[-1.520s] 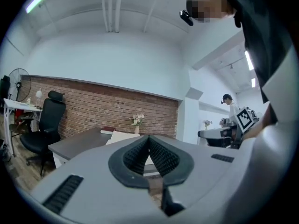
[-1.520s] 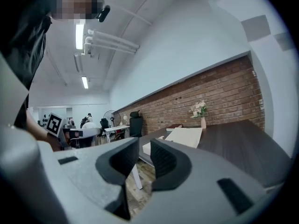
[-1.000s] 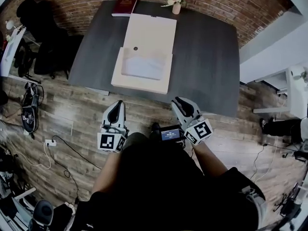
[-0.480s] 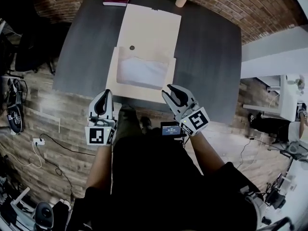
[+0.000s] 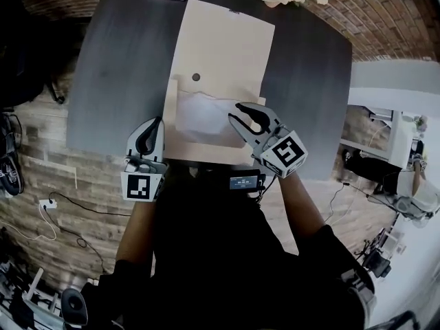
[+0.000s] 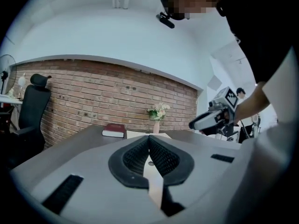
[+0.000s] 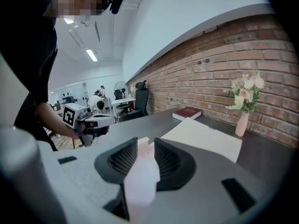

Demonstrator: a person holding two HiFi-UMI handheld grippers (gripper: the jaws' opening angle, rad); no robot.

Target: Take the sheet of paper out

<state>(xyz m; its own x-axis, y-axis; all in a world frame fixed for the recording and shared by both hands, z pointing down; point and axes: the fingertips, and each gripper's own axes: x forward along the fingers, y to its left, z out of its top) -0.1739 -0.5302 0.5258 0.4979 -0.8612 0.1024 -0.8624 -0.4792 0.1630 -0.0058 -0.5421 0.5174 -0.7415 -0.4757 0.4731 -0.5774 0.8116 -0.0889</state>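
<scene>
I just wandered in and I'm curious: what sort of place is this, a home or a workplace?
Most likely a workplace, an office or lab room rather than a home. A brick wall backs a dark table, a black office chair stands beside it, and cables trail over the wooden floor.

Both grippers have come forward from over the floor. The right gripper's (image 5: 237, 113) fingertips now hang above the paper (image 5: 199, 115) in the box (image 5: 206, 154). Its jaws have just been opening and pinch nothing. The left gripper's (image 5: 152, 126) fingertips now reach the table (image 5: 117, 81) edge.
</scene>
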